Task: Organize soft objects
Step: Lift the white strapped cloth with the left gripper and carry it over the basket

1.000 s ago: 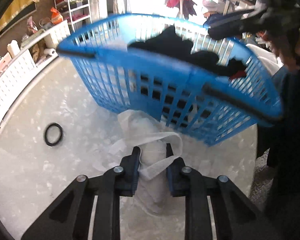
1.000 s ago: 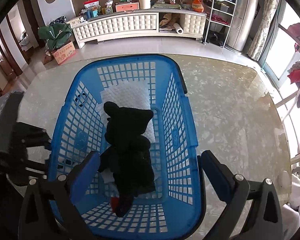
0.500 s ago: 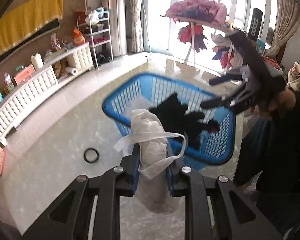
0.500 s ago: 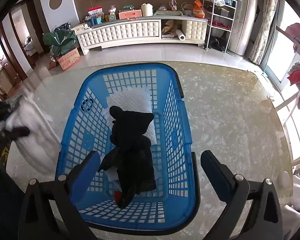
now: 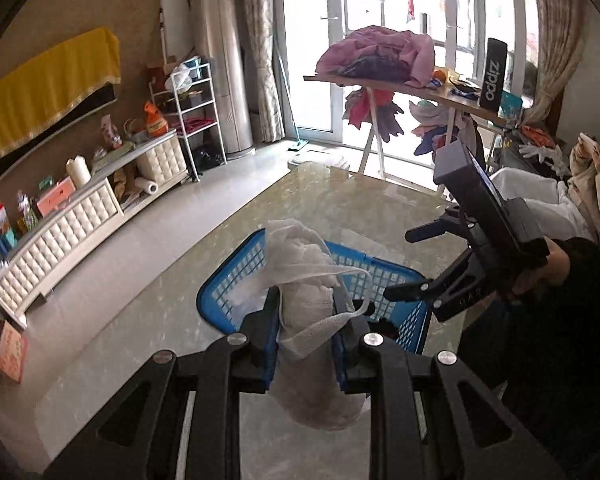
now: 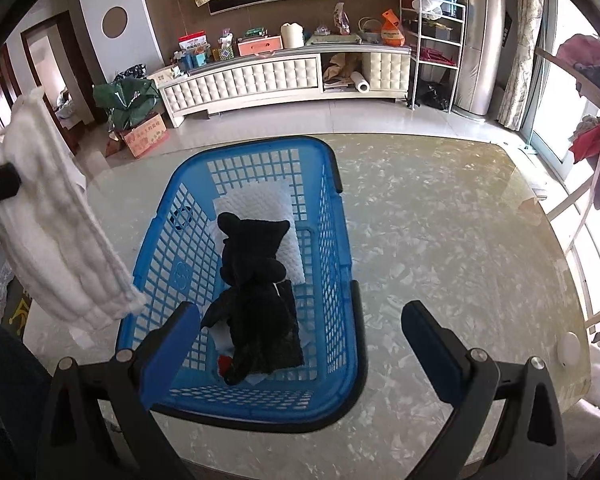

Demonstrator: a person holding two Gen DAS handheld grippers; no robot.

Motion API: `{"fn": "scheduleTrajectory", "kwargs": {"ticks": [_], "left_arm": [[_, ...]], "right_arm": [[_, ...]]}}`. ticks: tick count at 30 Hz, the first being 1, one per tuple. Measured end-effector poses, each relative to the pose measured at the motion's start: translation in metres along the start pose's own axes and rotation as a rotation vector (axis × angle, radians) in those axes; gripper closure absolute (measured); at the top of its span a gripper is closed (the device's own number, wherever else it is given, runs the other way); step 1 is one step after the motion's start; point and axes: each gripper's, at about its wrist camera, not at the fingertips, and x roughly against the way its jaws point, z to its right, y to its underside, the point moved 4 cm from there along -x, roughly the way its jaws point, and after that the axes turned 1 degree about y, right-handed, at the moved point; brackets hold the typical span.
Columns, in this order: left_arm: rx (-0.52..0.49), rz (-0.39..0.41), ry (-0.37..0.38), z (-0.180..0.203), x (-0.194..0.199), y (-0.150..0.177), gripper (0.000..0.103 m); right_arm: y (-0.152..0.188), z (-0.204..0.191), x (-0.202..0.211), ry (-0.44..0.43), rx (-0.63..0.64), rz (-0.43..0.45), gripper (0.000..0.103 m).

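black toy [image 6: 255,292] already lay in the basket [image 6: 342,396]; left tool [image 5: 306,336] clenched the white cloth [image 5: 308,280] above it; right tool [image 6: 300,344] gaped empty.

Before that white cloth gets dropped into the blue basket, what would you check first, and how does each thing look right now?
1. Grip on the white cloth: left gripper is shut on it. Ok.
2. Cloth clear of the table: it hangs in the air. Ok.
3. Cloth over the blue basket: in the right wrist view it hangs beside the left rim, not above the opening. Not ok.
4. Room in the basket: a black plush toy lies on a white pad; space remains. Ok.
5. Right gripper out of the way: open, empty, hovering over the basket's near end. Cannot tell.
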Motion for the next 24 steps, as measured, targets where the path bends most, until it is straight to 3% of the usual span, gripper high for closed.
{"fn": "scheduleTrajectory", "kwargs": {"ticks": [8, 24], "left_arm": [[-0.030, -0.038, 0.029, 0.006, -0.036, -0.011, 0.083], [-0.067, -0.215, 0.068, 0.010, -0.139, 0.008, 0.083]], "right_arm": [[0.004, 0.008, 0.003, -0.011, -0.016, 0.012, 0.002], [0.005, 0.010, -0.018, 0.017, -0.024, -0.070, 0.002]]}}
